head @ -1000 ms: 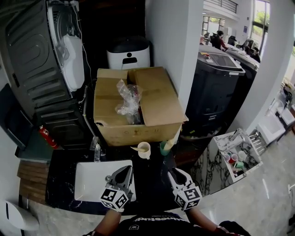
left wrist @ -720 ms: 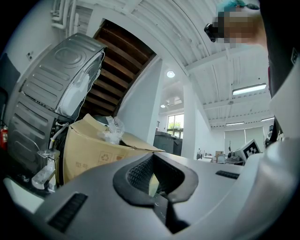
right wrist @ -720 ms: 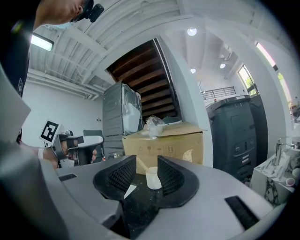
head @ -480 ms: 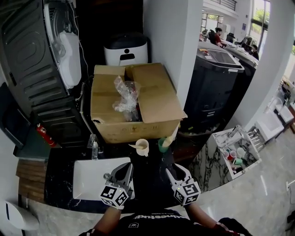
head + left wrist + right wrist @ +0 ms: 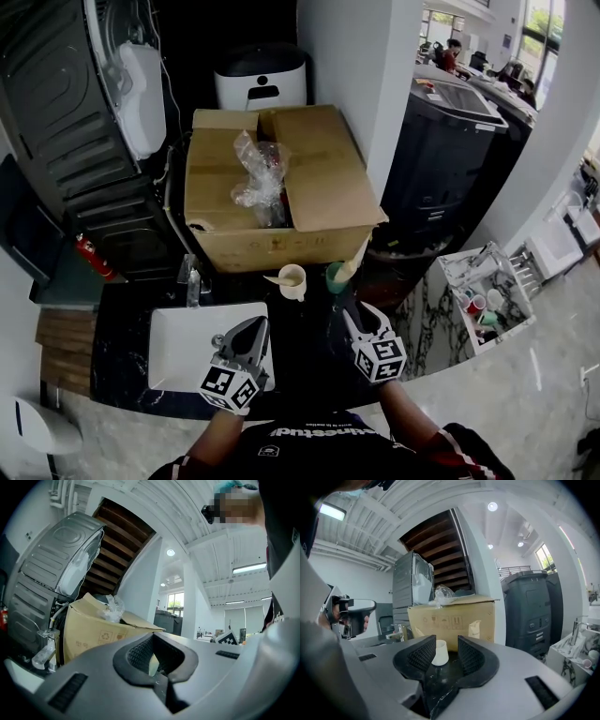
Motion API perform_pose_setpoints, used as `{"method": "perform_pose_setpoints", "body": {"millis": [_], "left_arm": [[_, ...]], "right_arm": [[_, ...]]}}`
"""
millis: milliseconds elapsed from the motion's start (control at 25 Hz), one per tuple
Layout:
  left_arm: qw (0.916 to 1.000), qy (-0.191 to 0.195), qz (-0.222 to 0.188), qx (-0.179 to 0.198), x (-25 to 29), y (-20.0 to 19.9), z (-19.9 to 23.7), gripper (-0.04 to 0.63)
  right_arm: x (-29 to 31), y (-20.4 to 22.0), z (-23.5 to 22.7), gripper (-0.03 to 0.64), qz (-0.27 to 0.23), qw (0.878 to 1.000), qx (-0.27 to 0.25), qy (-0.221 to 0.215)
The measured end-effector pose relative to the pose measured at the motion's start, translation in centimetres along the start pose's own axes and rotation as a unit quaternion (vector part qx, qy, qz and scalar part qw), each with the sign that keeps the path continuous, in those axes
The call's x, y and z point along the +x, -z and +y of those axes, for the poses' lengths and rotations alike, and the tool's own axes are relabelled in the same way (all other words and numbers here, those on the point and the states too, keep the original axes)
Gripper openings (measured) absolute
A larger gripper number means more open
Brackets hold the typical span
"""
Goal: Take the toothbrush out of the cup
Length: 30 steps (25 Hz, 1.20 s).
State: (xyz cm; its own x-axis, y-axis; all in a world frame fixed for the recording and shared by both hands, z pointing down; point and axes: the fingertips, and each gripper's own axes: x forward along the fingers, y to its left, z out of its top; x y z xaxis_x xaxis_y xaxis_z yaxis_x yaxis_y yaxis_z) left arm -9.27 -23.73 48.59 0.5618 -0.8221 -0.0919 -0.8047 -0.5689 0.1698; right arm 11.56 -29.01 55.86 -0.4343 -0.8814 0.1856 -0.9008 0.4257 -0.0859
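My right gripper (image 5: 349,314) stood jaws wide apart, empty, lined up on the cup (image 5: 293,280) ahead. Toothbrush (image 5: 275,277) leaned out leftward. Left gripper (image 5: 251,328) closed, empty.

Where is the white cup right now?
In the head view, the white cup stands on the dark counter just before the cardboard box, with a green container at its right.

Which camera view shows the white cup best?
The right gripper view: the cup appears near, centred, from the side. The head view shows it small, from above, with the toothbrush leaning out. The left gripper view does not show it clearly.
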Motion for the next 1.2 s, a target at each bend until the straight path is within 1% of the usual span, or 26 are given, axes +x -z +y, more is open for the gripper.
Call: {"method": "perform_pose_setpoints", "body": {"millis": [280, 440, 600, 880, 1000, 1120, 1200], "left_arm": [[0.9999, -0.01, 0.01, 0.003, -1.0, 0.3, 0.4, 0.014], [0.9998, -0.015, 0.012, 0.001, -1.3, 0.3, 0.5, 0.014], [0.9997, -0.02, 0.013, 0.006, -1.5, 0.1, 0.5, 0.014], [0.9992, -0.036, 0.016, 0.008, -2.3, 0.2, 0.9, 0.014], [0.9989, -0.043, 0.016, 0.005, -2.7, 0.3, 1.2, 0.014], [0.9986, -0.05, 0.016, 0.006, -3.0, 0.2, 1.3, 0.014], [0.9984, -0.054, 0.015, 0.006, -3.1, 0.2, 1.3, 0.014]], "right_arm": [[4.3, 2.0, -3.3, 0.175, 0.032, 0.999, -0.011, 0.016], [6.8, 3.1, -5.5, 0.175, 0.053, 0.998, -0.009, 0.032], [8.8, 3.8, -6.9, 0.175, 0.069, 0.997, -0.016, 0.039], [11.2, 4.9, -9.1, 0.181, 0.089, 0.995, 0.003, 0.053], [12.0, 4.8, -9.3, 0.181, 0.094, 0.994, 0.0, 0.052], [12.5, 4.5, -9.1, 0.17, 0.097, 0.994, -0.017, 0.051], [12.6, 4.4, -9.0, 0.133, 0.097, 0.994, -0.024, 0.054]]}}
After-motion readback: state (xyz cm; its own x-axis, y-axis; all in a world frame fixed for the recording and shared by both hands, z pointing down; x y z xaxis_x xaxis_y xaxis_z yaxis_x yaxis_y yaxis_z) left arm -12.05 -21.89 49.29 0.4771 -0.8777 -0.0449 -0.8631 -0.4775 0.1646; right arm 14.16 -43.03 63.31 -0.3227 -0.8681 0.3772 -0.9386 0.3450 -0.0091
